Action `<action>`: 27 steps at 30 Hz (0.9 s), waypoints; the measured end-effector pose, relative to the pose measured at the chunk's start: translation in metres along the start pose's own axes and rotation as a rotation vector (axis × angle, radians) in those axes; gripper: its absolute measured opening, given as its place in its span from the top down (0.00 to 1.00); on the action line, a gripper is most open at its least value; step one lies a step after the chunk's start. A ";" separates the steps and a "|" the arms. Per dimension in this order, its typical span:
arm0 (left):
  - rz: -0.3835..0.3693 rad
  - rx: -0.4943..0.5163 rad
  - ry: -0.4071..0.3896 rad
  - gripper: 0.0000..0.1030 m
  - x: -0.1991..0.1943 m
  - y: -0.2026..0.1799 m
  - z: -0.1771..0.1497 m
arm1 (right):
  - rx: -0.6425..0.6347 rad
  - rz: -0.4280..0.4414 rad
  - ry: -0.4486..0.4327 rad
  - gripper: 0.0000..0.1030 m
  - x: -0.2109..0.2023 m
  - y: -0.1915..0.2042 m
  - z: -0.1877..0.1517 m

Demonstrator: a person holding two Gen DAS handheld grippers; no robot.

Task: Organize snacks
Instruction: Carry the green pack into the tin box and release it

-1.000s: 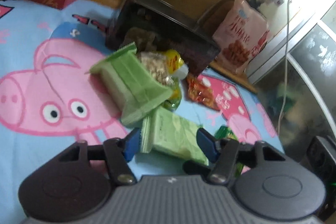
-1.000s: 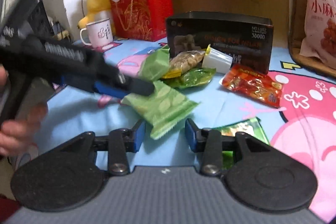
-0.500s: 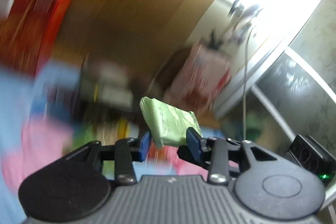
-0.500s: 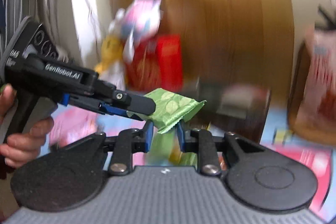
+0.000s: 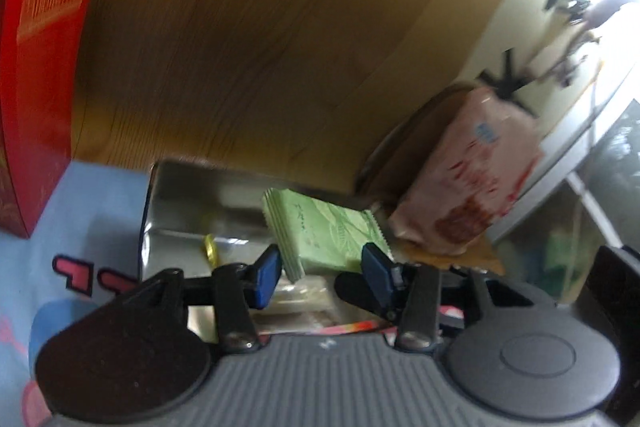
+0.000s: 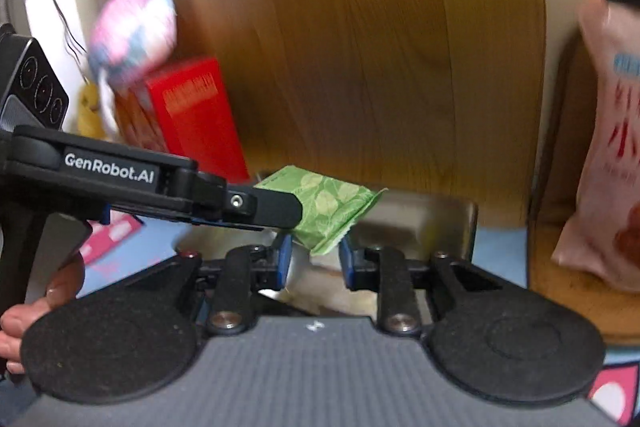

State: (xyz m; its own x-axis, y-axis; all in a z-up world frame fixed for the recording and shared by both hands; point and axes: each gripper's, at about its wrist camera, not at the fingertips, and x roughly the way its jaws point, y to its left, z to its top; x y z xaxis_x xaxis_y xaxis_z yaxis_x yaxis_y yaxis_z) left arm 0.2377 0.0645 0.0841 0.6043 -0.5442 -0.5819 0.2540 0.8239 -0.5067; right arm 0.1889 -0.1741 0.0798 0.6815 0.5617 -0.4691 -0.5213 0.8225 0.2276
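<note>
A light green snack packet (image 5: 324,231) hangs in the air over the open dark box (image 5: 180,211) with the shiny inside. My left gripper (image 5: 320,273) has the packet between its blue pads, which touch its lower corners while the jaws are opening. In the right wrist view the left gripper's finger (image 6: 260,205) covers the packet's (image 6: 332,203) left end. The packet's lower corner dips between the pads of my right gripper (image 6: 315,253), whose jaws are opening slightly. A yellow item (image 5: 211,251) and pale packets (image 5: 304,303) lie in the box.
A red carton (image 5: 40,107) stands left of the box and a pink snack bag (image 5: 468,187) leans to its right. A wooden panel rises behind. A plush toy (image 6: 132,27) sits on the red carton (image 6: 196,123). A person's hand (image 6: 40,303) grips the left tool. Blue cartoon cloth (image 5: 80,211) covers the surface.
Both grippers closed on the green packet that lay on the cloth, lifted it and carried it back over the open box. The snack pile has dropped out of view.
</note>
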 end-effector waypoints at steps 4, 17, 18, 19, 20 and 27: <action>0.046 0.020 -0.037 0.48 -0.008 0.004 0.000 | -0.039 -0.043 -0.025 0.58 -0.005 0.002 -0.003; 0.053 -0.204 -0.022 0.39 -0.057 0.059 -0.088 | 0.235 0.164 0.120 0.58 -0.013 0.013 -0.082; 0.055 -0.225 -0.003 0.40 -0.053 0.066 -0.096 | 0.286 0.176 0.141 0.58 -0.004 0.011 -0.087; 0.066 -0.237 0.009 0.42 -0.049 0.068 -0.102 | 0.327 0.187 0.159 0.58 0.004 0.011 -0.093; 0.072 -0.229 -0.017 0.43 -0.051 0.069 -0.108 | 0.358 0.187 0.154 0.58 0.009 0.012 -0.097; 0.028 -0.165 0.005 0.47 -0.066 0.044 -0.141 | 0.310 0.281 0.191 0.88 -0.011 0.053 -0.116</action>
State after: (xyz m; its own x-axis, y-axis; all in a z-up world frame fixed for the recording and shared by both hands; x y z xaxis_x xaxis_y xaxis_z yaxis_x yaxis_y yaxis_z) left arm 0.1024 0.1139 0.0106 0.6056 -0.5227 -0.6001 0.1097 0.8017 -0.5875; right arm 0.0942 -0.1474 -0.0024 0.4137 0.7645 -0.4944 -0.4745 0.6445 0.5996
